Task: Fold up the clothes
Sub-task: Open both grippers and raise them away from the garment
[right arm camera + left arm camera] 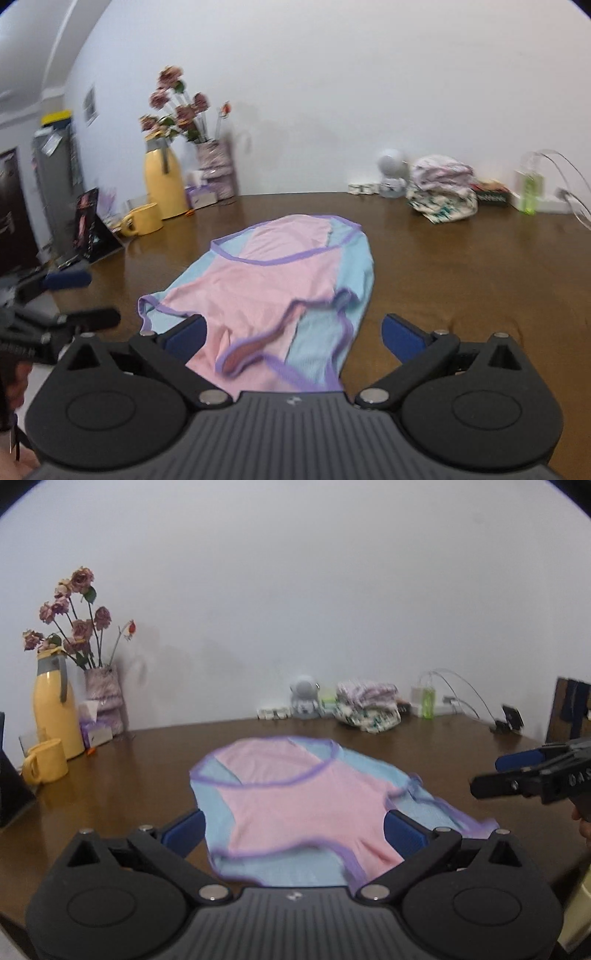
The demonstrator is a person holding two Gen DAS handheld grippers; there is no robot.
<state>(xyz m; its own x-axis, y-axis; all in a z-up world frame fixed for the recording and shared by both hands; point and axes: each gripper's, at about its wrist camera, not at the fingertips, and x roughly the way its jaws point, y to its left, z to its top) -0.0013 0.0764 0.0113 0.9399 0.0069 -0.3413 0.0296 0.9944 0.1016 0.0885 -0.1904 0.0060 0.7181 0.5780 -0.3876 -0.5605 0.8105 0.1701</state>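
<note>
Garment: a pink and light-blue sleeveless top with purple trim [295, 805] is laid flat on the table, its near hem drawn up close to both cameras; the pink panel is seen in the middle, the blue panels at the sides. Some blur is noted along its edges.
Table: a dark brown wooden table [129, 775] is seen under the garment, reaching back to a white wall.
Left gripper: the black left gripper with blue finger pads [293, 825] is held low over the near edge of the garment, its jaws spread wide to either side of the cloth; nothing is clasped between them. From the right wrist view it is seen at the left edge [79, 297], also spread.
Right gripper: the black right gripper with blue pads [293, 334] is likewise held wide apart over the near hem, with nothing gripped; whether a pad touches the cloth cannot be told. In the left wrist view it is seen at the right edge [491, 775].
Back left of table: a yellow thermos jug [55, 709], a yellow mug [46, 760] and a vase of dried pink roses [103, 694] are grouped together.
Back of table: a crumpled pile of patterned clothes [367, 707] is placed near the wall, well apart from the garment, beside a small white-grey figurine [304, 698].
</note>
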